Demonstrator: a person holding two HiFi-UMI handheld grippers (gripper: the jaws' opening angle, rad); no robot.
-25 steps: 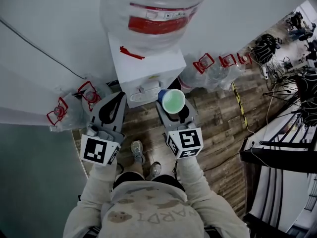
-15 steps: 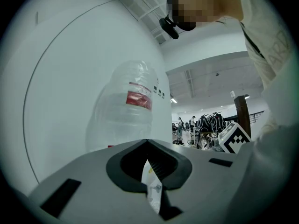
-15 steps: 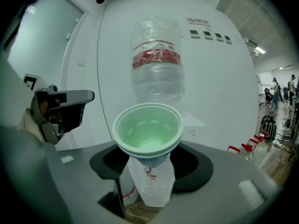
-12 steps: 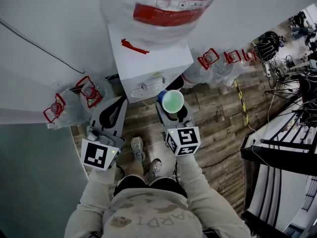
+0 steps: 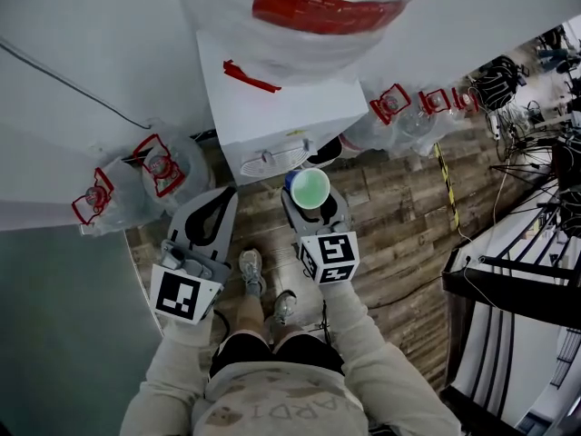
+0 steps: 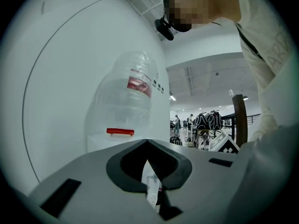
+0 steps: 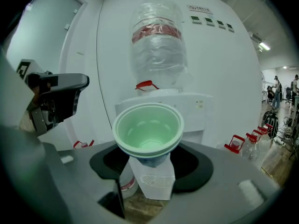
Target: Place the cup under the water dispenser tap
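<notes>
cup (image 5: 310, 189) is green inside and upright, mouth facing up, with the fingers of the right gripper (image 5: 313, 203) clamped on its lower part. it's close in front of the white water dispenser (image 5: 272, 107), a bit right of the taps (image 5: 270, 160) in the head view, out in the open rather than tucked under them. left gripper (image 5: 222, 198) hangs beside it with fingertips together and nothing in them. big bottle (image 5: 309, 7) sits on top of the dispenser, spare bottles (image 5: 156, 173) stand on the wood floor (image 5: 399, 216) either side
</notes>
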